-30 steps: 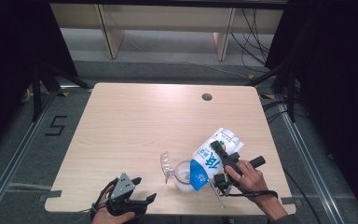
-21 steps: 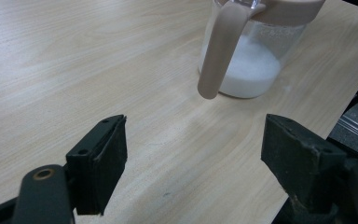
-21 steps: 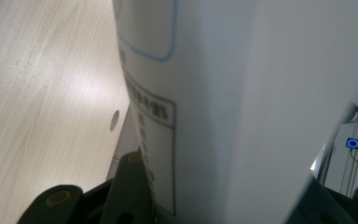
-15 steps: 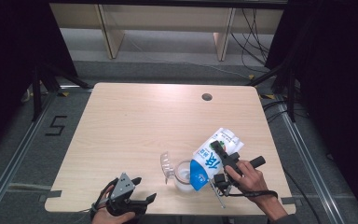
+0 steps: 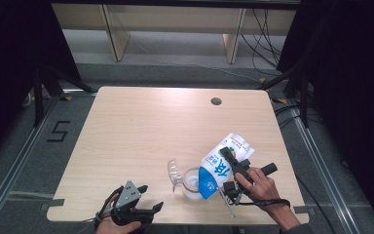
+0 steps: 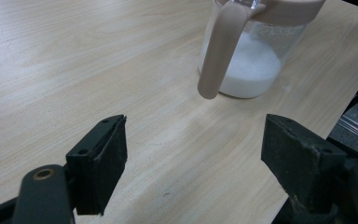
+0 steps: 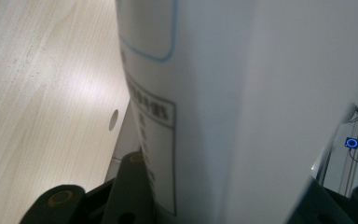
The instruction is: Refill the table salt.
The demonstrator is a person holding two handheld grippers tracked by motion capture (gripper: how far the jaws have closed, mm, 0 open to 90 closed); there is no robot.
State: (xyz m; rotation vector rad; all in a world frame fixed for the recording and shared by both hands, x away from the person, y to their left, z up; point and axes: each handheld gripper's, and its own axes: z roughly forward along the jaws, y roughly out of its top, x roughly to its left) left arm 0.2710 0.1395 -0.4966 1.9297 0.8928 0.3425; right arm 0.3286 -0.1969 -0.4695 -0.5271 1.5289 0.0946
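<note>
Bench [image 5: 141, 126]: pale wood, with a round cable hole [image 5: 216, 101] near the far right edge; shelving legs stand on the floor beyond. Clear pitcher [image 5: 191, 183], near right of centre: upright, beige handle and rim, flip lid open to the left, white granules filling its lower part. Blue-and-white bag [image 5: 221, 165]: tilted, its lower end over the pitcher's mouth, clamped in the right gripper [image 5: 233, 163]. Left gripper [image 5: 148, 200]: at the near left edge, jaws wide, nothing between them, well apart from the pitcher.

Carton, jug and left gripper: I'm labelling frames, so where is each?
carton [image 5: 222, 163], high view, blue-and-white side.
jug [image 6: 251, 70], left gripper view, clear wall over white contents.
left gripper [image 5: 151, 197], high view, between its jaws.
</note>
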